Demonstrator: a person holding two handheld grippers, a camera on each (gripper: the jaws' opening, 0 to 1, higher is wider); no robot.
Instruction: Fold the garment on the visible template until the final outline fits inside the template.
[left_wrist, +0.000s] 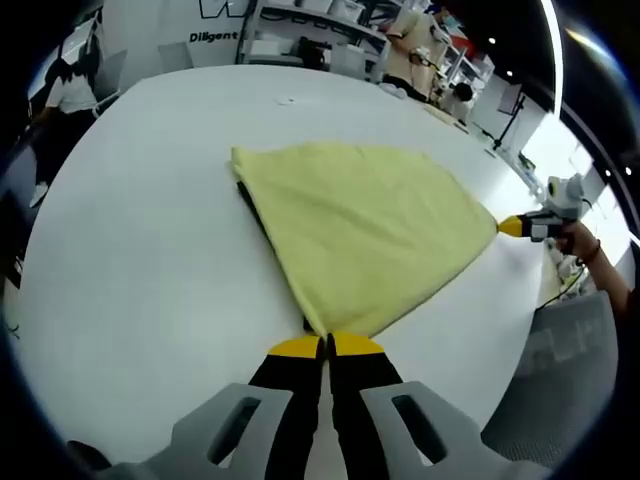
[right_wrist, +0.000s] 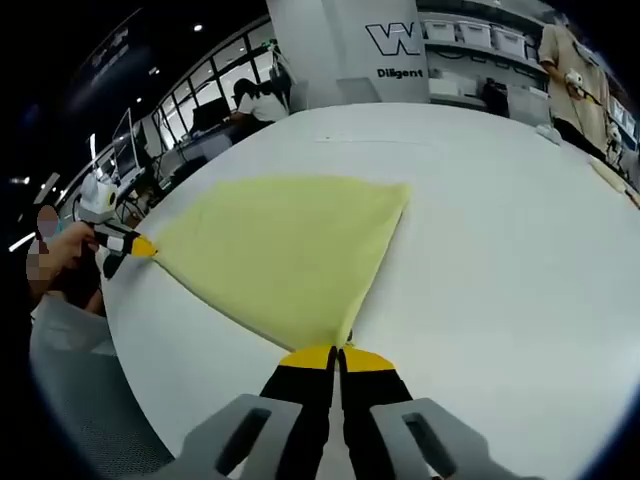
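In the left gripper view I see my left gripper (left_wrist: 325, 345) nearest, its yellow-tipped jaws pressed together on one corner of the yellow garment (left_wrist: 365, 225), and in the right gripper view my right gripper (right_wrist: 337, 357) is likewise clamped on the opposite corner. The garment lies spread on the white table (left_wrist: 140, 250), pulled taut between the two grippers, with a dark strip, possibly the template, just visible along its left edge. I cannot make out the rest of that strip beneath the cloth.
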